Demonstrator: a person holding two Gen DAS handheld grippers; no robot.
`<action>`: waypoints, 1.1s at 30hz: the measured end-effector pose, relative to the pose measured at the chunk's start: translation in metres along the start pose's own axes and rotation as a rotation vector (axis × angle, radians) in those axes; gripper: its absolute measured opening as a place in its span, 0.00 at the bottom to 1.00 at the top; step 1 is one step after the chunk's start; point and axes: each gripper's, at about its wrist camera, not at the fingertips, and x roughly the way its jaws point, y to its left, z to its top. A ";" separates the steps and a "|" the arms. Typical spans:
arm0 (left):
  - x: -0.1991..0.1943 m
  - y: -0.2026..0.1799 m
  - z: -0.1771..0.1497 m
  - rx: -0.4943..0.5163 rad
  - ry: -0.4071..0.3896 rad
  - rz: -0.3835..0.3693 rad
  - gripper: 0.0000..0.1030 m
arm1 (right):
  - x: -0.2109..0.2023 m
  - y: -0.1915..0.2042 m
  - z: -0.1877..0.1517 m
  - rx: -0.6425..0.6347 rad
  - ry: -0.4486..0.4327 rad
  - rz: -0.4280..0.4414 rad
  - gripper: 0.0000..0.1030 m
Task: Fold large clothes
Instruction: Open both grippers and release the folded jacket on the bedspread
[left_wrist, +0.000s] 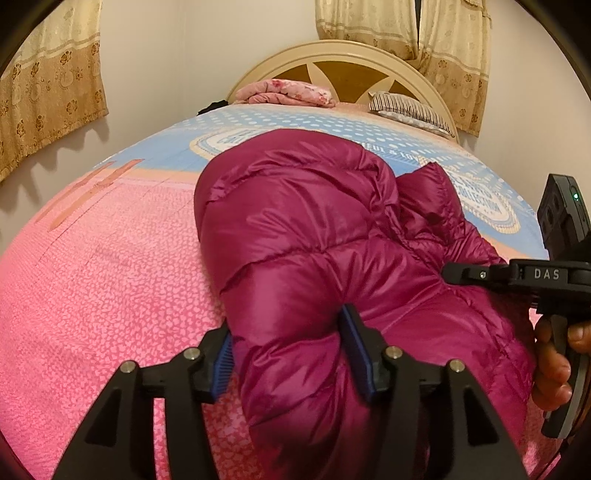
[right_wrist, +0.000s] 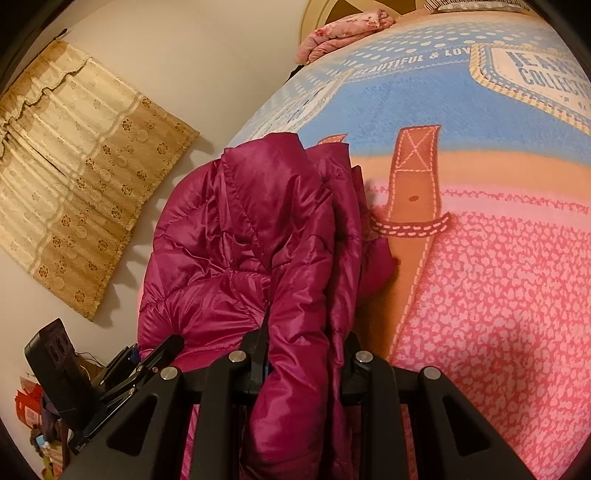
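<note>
Releasing cleanly matters: left claw straddles the magenta jacket, pads parted at lower centre; right claw pinches its edge.

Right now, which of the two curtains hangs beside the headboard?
The split curtain above the striped pillow; the other curtain hangs on the side wall, away from the headboard.

Left wrist cam: close, angled down along its fingers over the puffy magenta quilted jacket, facing the cream arched headboard. Right wrist cam: equally close, tilted, facing pink-and-blue printed bedspread. Both share jacket, bedspread.
</note>
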 end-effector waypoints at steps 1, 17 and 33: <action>0.000 -0.001 -0.001 0.000 -0.001 0.001 0.56 | 0.001 0.000 0.000 0.003 0.001 0.000 0.23; -0.003 0.005 -0.003 -0.031 0.003 0.049 0.82 | 0.005 0.016 -0.001 -0.020 -0.008 -0.092 0.46; -0.071 -0.001 0.002 0.025 -0.119 0.097 0.97 | -0.066 0.061 -0.013 -0.124 -0.197 -0.265 0.58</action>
